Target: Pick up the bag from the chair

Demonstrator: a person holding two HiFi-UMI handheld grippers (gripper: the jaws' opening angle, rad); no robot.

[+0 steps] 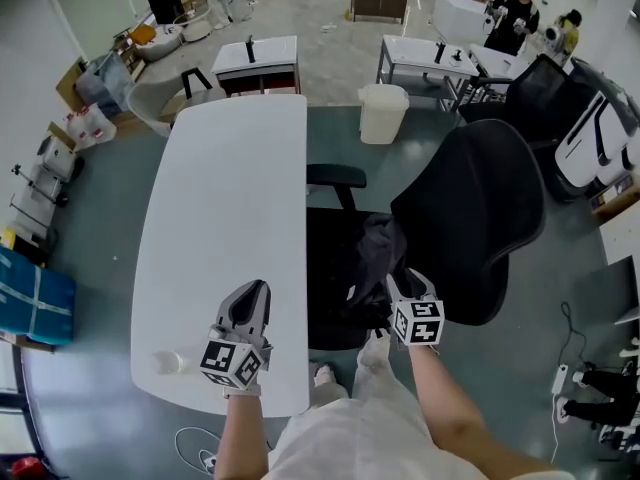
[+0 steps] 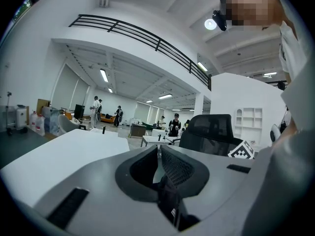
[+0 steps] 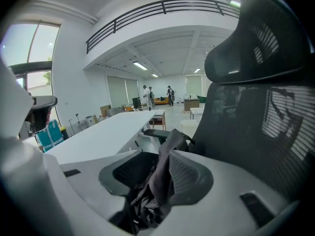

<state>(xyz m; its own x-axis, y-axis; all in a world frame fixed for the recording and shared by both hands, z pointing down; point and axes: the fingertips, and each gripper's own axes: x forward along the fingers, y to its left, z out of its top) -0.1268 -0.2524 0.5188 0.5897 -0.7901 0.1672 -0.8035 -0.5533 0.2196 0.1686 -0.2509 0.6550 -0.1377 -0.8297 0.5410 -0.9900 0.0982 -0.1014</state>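
A dark grey bag lies crumpled on the seat of a black office chair, just right of the white table. My right gripper is at the bag's near side and is shut on a fold of its fabric. In the right gripper view that fabric stands up between the jaws of the right gripper, with the mesh backrest close on the right. My left gripper hovers over the table's near right part, shut with nothing in it. The left gripper looks along the tabletop.
The chair's armrest juts toward the table edge. A white bin stands beyond the chair. More desks, chairs and people fill the back right. Blue boxes sit on the floor at left. A small white object rests on the table's near corner.
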